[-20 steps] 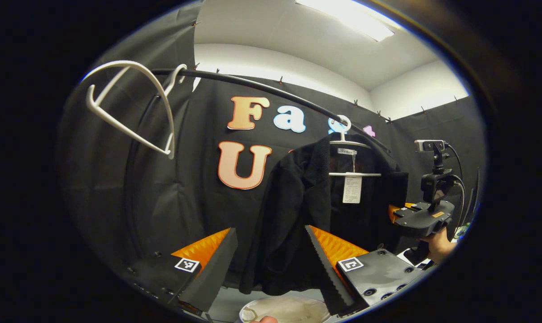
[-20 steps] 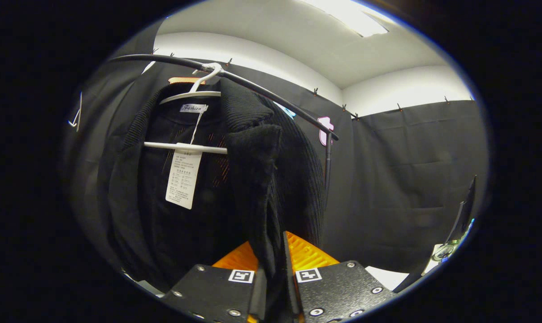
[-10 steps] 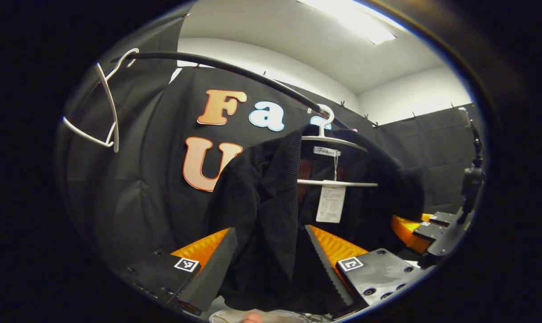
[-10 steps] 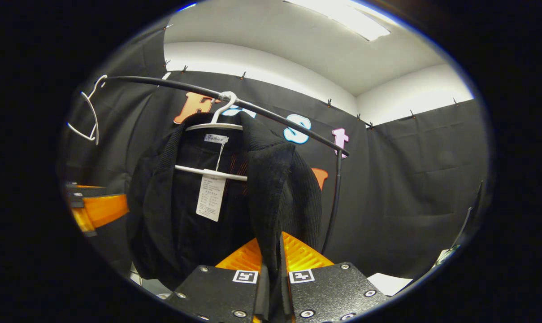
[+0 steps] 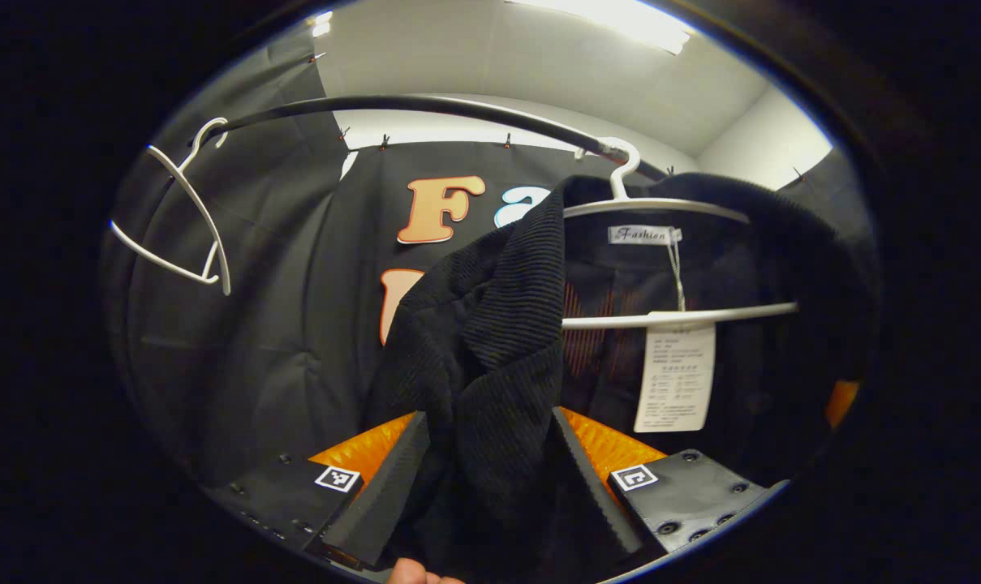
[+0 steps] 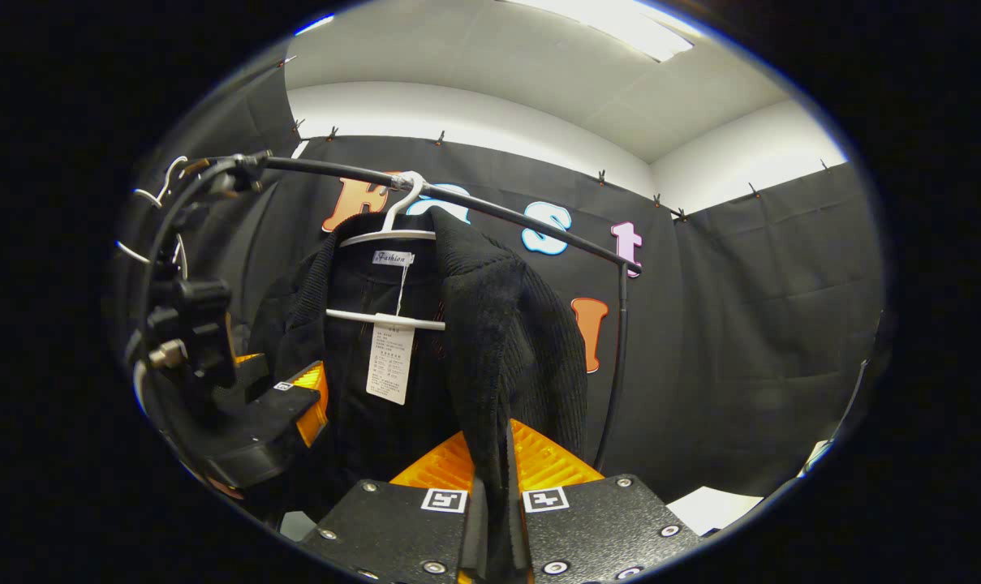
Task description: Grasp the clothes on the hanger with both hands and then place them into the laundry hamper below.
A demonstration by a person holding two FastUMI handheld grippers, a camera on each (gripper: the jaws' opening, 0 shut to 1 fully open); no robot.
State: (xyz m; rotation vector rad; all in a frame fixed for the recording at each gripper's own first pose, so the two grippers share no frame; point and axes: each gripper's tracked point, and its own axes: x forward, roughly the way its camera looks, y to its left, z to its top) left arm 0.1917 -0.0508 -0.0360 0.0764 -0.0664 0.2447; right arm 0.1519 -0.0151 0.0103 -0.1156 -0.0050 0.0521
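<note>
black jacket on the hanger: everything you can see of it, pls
The black ribbed corduroy-like jacket hangs open-fronted on a white plastic hanger hooked over the black curved rail. A sewn neck label and a white paper swing tag show inside. Its one front edge lies between the open jaws of the left tool; the right tool is shut on the other front edge.

The left gripper view looks up from low and close at the black jacket, its white hanger and the curved rail. The right gripper view faces the same jacket, hanger and rail from farther back, with the left gripper at its left edge.
</note>
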